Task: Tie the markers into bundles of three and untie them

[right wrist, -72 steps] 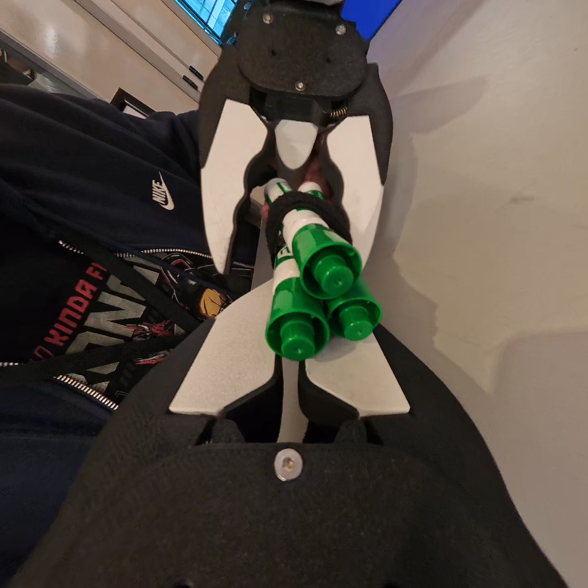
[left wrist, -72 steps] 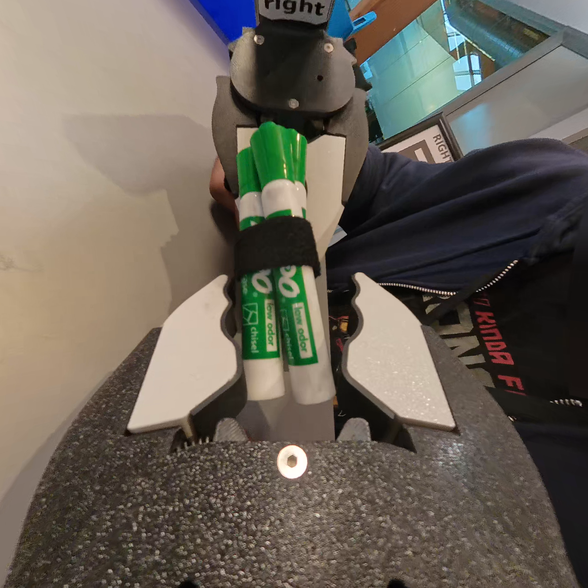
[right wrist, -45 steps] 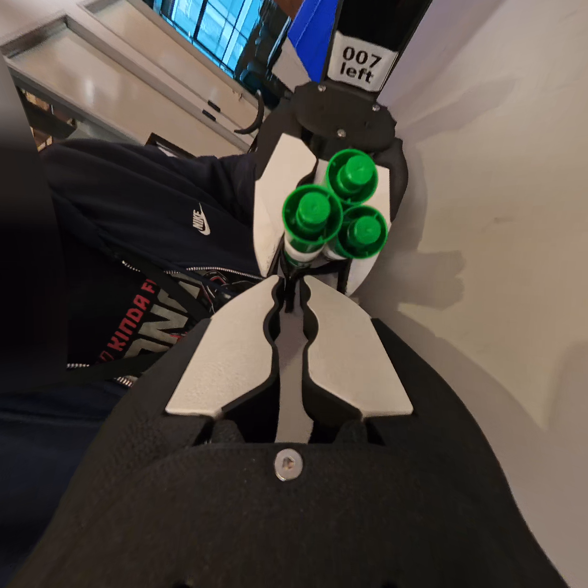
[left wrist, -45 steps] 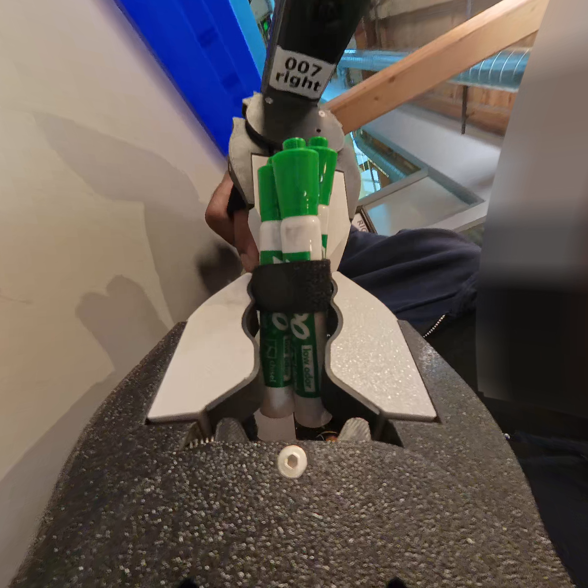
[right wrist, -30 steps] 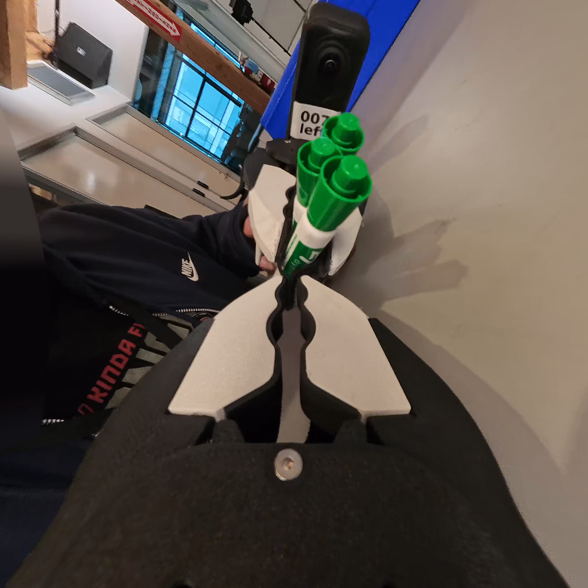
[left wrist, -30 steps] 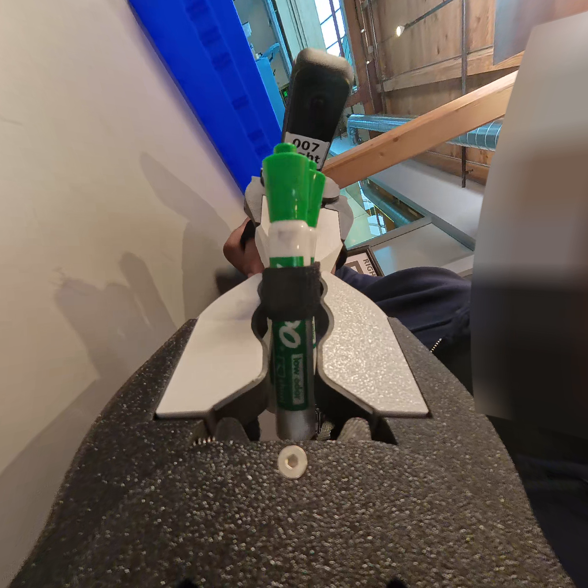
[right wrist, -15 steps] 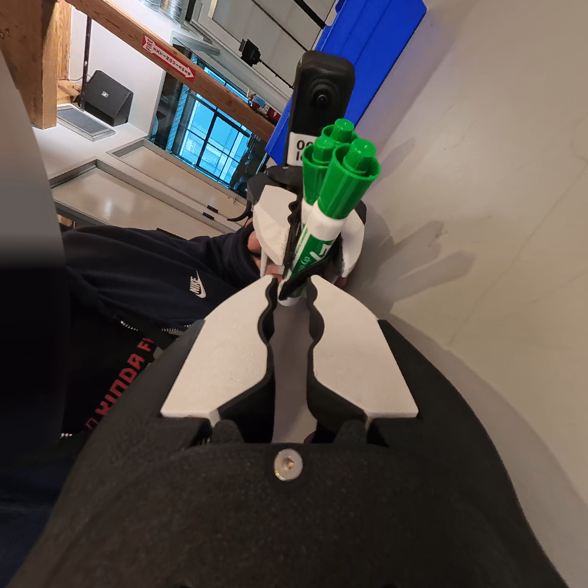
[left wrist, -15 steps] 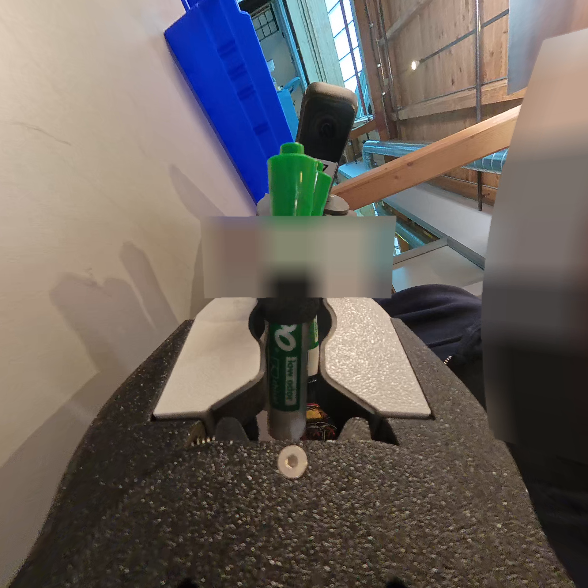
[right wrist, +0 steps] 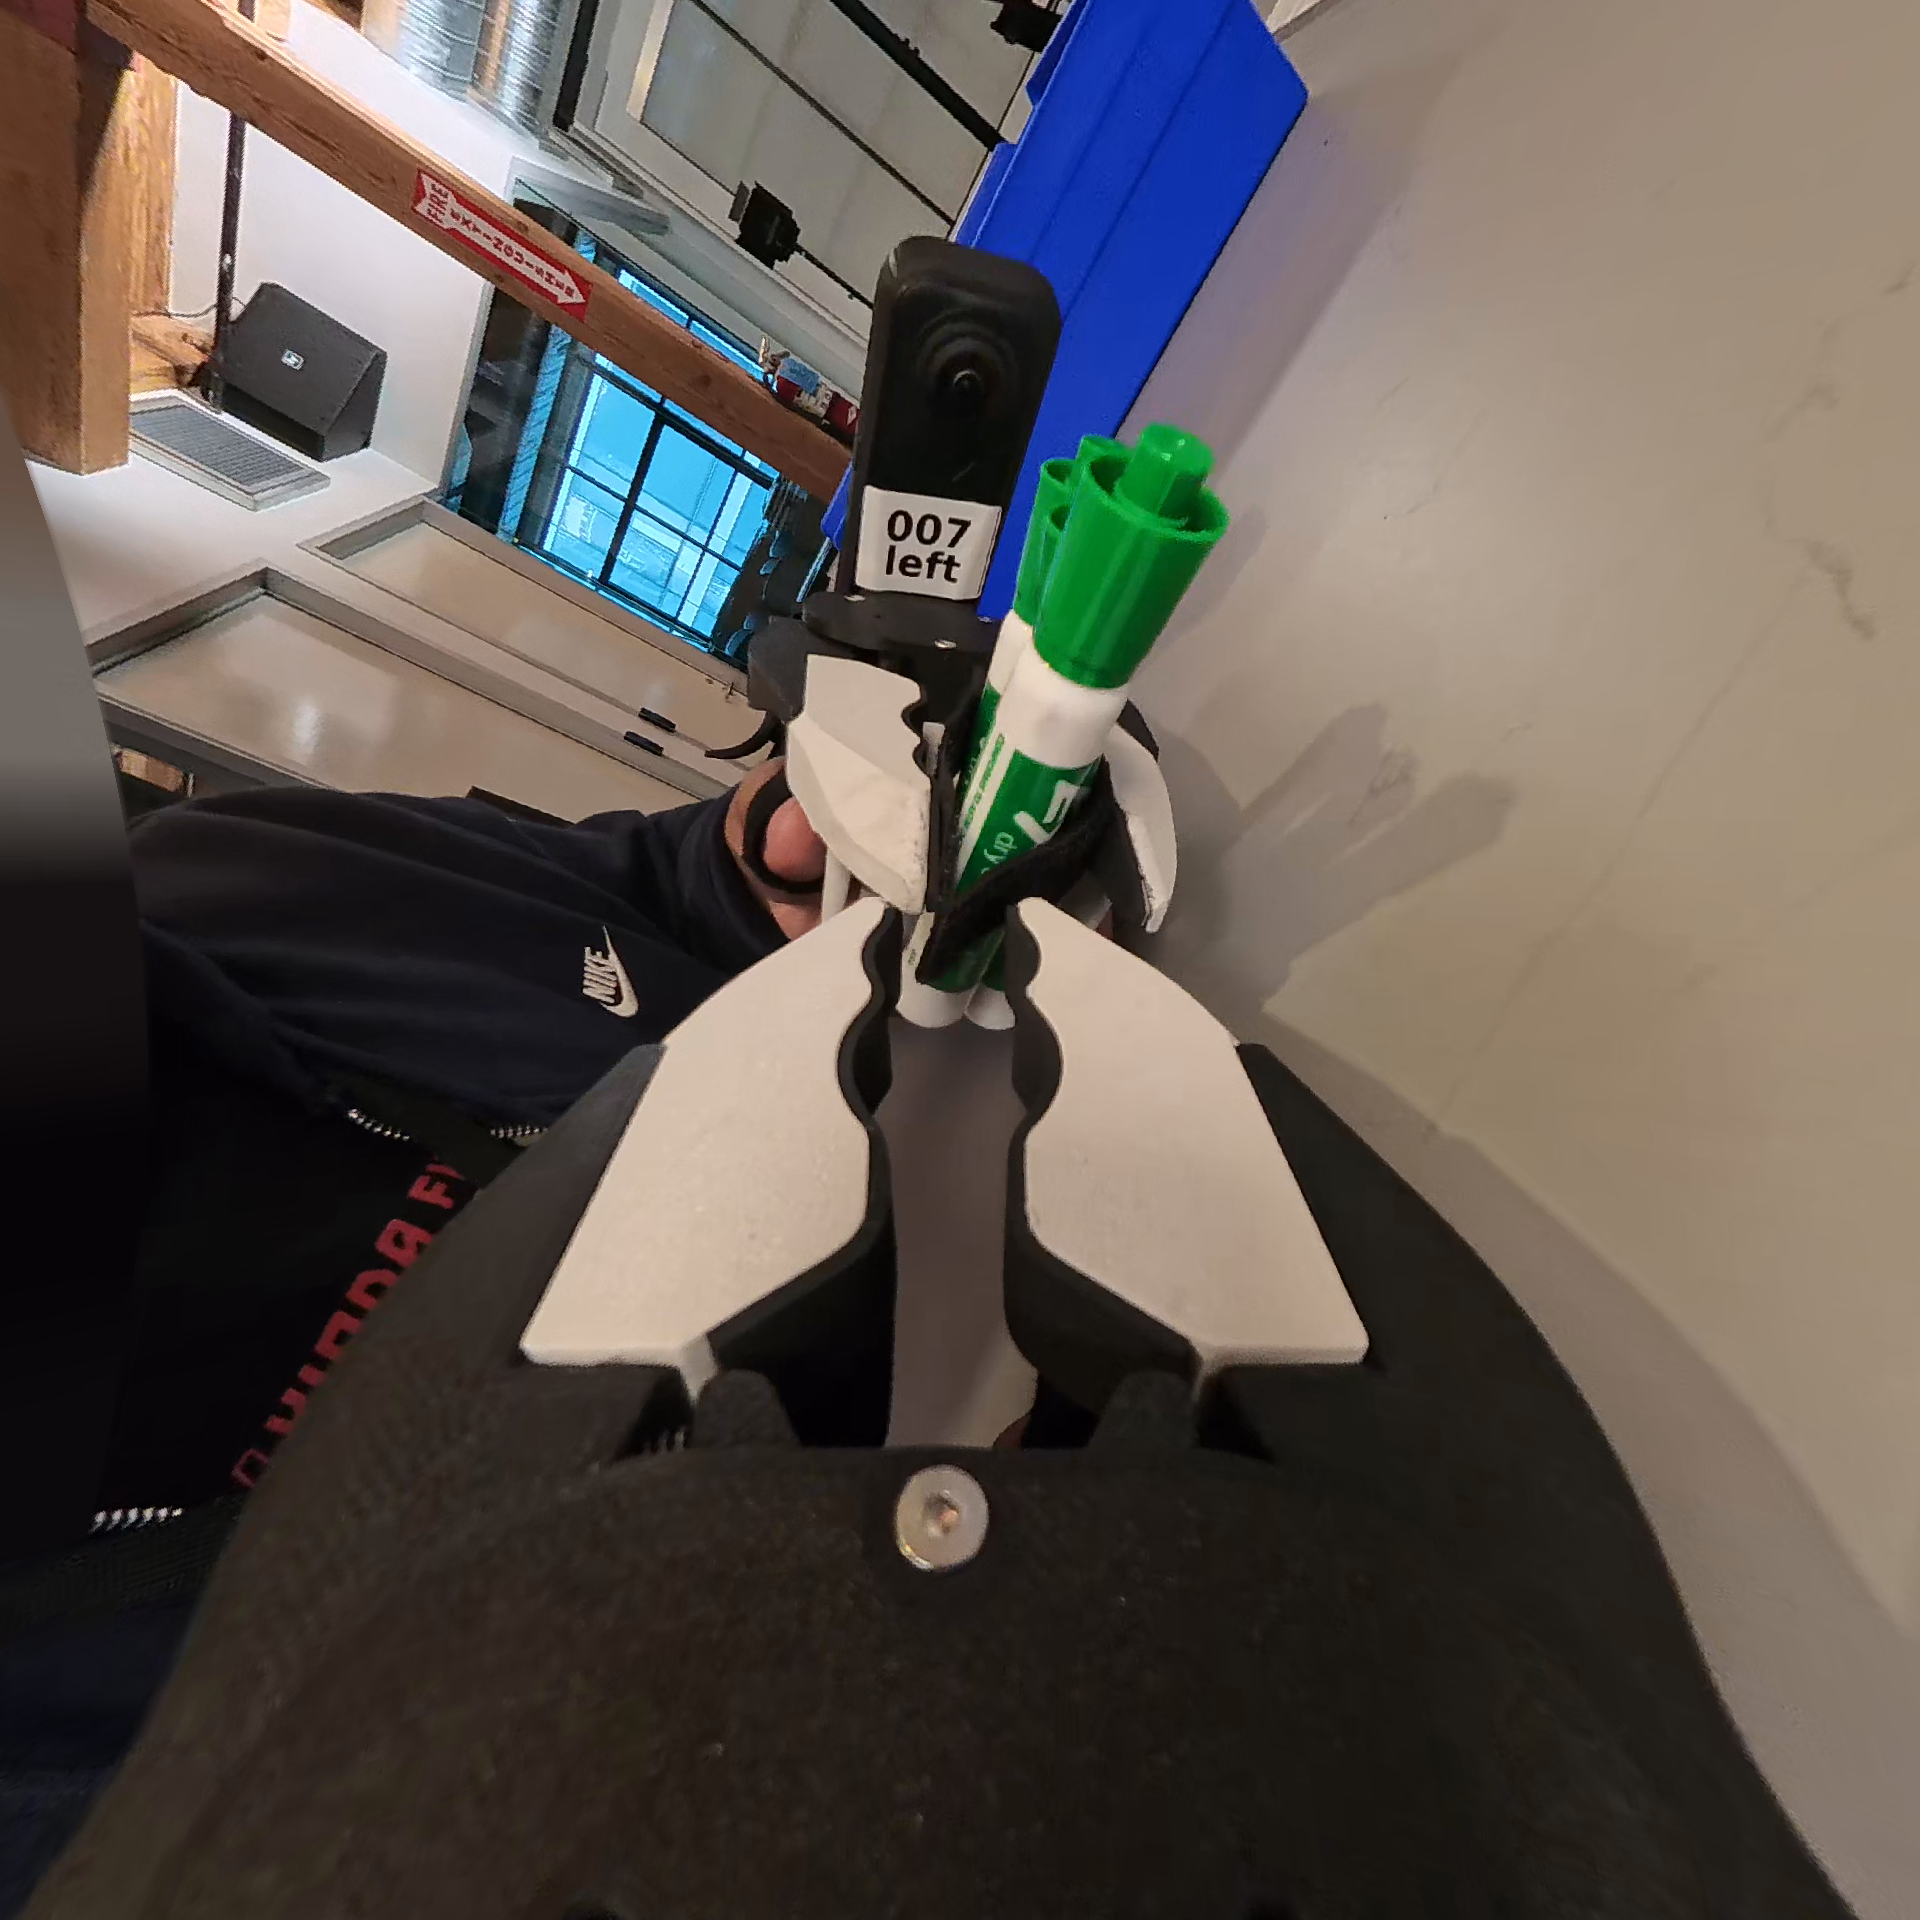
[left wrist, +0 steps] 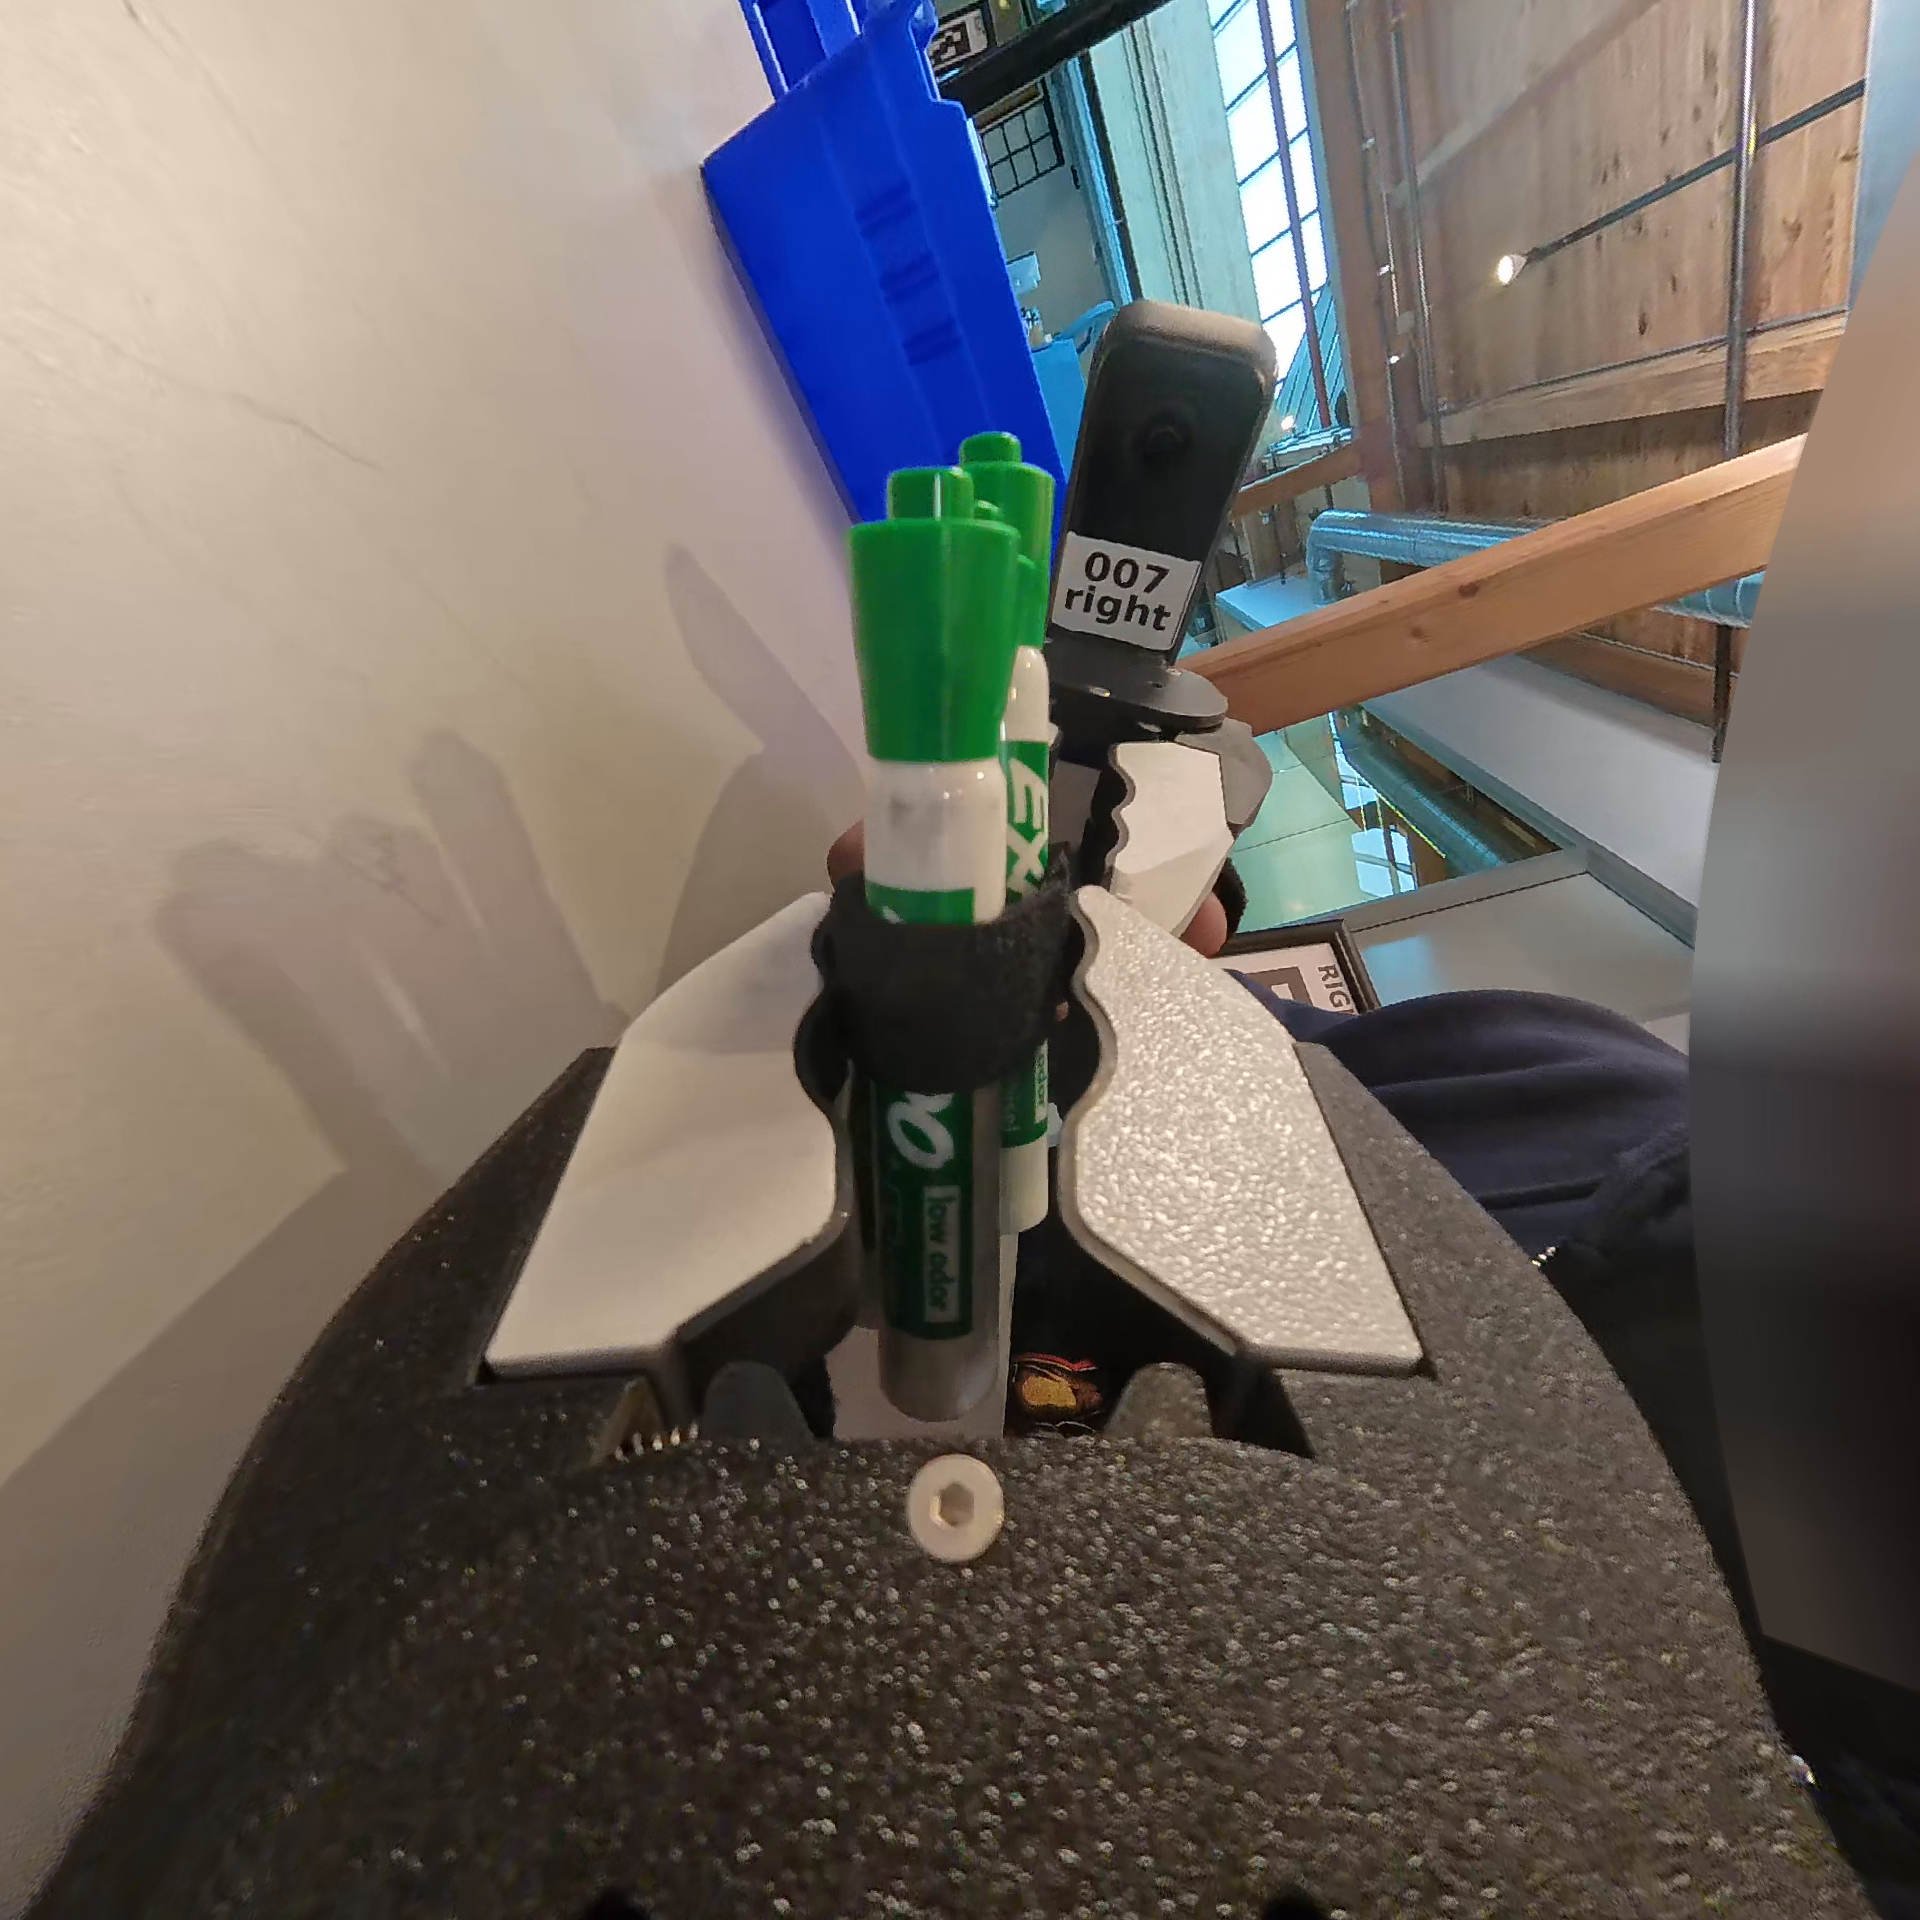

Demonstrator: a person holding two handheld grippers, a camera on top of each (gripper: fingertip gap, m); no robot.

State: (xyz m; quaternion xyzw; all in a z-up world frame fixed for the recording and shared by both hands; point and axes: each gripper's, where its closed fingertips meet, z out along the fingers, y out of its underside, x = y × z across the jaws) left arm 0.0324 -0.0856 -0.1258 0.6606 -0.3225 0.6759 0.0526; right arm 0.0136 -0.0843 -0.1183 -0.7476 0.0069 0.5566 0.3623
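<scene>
Three green markers (left wrist: 935, 821) are bundled with a black hook-and-loop strap (left wrist: 940, 987). My left gripper (left wrist: 951, 935) is shut on the marker bundle at the strap, with the caps pointing up and away. In the right wrist view the bundle (right wrist: 1039, 790) sits between the left gripper's fingers (right wrist: 862, 800), and part of the strap (right wrist: 1023, 862) slants loose across it. My right gripper (right wrist: 953, 925) is open. The markers' white ends and the strap's edge lie between its fingertips without being pinched. One right finger (left wrist: 1174, 821) shows behind the bundle in the left wrist view.
A pale table surface (left wrist: 312, 623) fills one side of each view (right wrist: 1558, 727). A blue bin (left wrist: 883, 260) stands at its far end, also in the right wrist view (right wrist: 1122, 187). A person in a dark hoodie (right wrist: 416, 987) is close on the other side. Both grippers' tips are close together, under 4 cm apart.
The right gripper, earlier pinched shut at the strap, has parted its jaws. The left gripper closed on the bundle at the strap, and its jaws now stand a little wider. Both grippers tilted upward.
</scene>
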